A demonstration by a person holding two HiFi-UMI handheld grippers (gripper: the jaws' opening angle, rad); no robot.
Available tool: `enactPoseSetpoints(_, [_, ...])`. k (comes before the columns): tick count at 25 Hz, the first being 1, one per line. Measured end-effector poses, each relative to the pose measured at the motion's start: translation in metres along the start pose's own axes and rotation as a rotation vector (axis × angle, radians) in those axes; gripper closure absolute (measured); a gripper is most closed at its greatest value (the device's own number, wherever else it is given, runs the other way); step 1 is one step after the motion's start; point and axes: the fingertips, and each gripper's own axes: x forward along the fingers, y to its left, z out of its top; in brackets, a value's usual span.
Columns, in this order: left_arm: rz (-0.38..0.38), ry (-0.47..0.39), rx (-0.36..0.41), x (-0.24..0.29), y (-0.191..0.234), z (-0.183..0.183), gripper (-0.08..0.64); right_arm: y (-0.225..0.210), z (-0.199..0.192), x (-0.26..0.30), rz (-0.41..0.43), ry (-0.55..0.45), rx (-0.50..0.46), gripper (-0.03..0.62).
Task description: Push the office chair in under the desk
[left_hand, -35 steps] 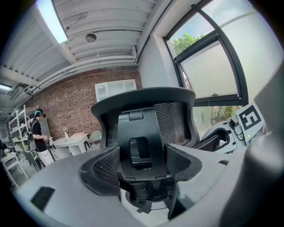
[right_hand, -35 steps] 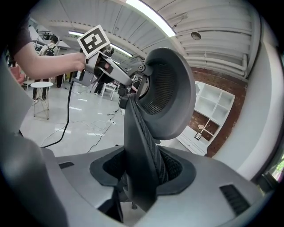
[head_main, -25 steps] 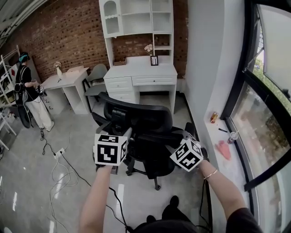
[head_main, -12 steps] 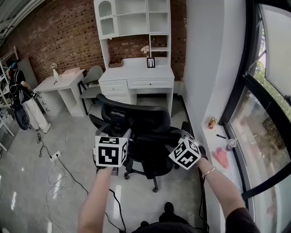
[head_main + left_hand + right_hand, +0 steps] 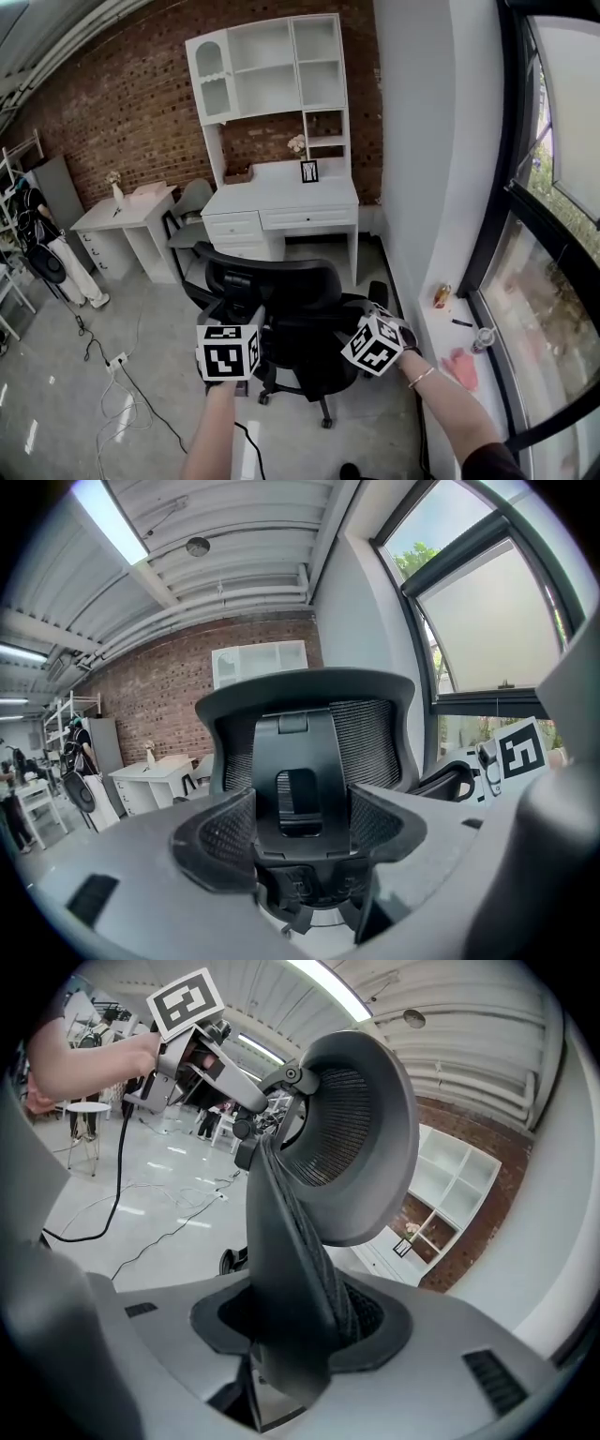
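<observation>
2 grippers, 1 per hand. Left gripper (image 5: pixel 302 822): clamped on centre spine at back of office chair (image 5: pixel 292 281), pads tight on both sides of it. Right gripper (image 5: pixel 302 1326): clenched on side edge of same backrest, mesh rim btwn pads. From head view, 2 marker cubes side by side just behind chair back.

1 black office chair: mesh back, wheeled base, back turned to person, seat facing kneehole of desk (image 5: pixel 281 199). Near desk, in front of it, not yet under.

2 white desks: main one w/ drawers + 1 tall hutch (image 5: pixel 272 70) on top; smaller desk (image 5: pixel 127 204) well to left. 1 grey chair (image 5: pixel 192 202) btwn them. On main desk: 1 small picture frame (image 5: pixel 308 172), 1 flower bunch (image 5: pixel 297 143). On smaller desk: 1 vase (image 5: pixel 117 192).

1 person (image 5: pixel 37 239) far left, dark top, pale trousers. 4 small items on windowsill (image 5: pixel 448 345), incl. 1 pink thing (image 5: pixel 459 367); rest too small to name.

Floor (image 5: pixel 141 309): pale grey, glossy, w/ loose cables (image 5: pixel 117 412) + 1 power strip (image 5: pixel 117 361). Back wall (image 5: pixel 122 112): red brick. At right: white wall, then big dark-framed window (image 5: pixel 553 234). Ceiling in gripper views: white, ribbed, w/ strip lights.
</observation>
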Motion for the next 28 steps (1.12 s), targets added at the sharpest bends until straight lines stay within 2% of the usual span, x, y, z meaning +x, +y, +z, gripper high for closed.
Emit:
enactPoseSetpoints(5, [0.035,-0.002,-0.007,0.042,-0.01,0.017,0.262,-0.045,-0.014,0.024,0.014,-0.021,-0.015,0.409])
enactPoseSetpoints(9, [0.054,0.016,-0.011,0.072,-0.012,0.029,0.262,-0.074,-0.019,0.041,0.01,-0.019,0.009,0.394])
enactPoseSetpoints(15, [0.068,0.05,-0.024,0.113,-0.009,0.042,0.262,-0.114,-0.027,0.06,-0.131,0.021,0.015,0.37])
enactPoseSetpoints(22, [0.062,0.042,-0.03,0.161,0.003,0.057,0.262,-0.154,-0.025,0.077,-0.341,0.064,-0.09,0.362])
enactPoseSetpoints(28, [0.05,0.014,-0.022,0.203,0.007,0.069,0.262,-0.189,-0.032,0.11,-0.325,0.117,-0.078,0.356])
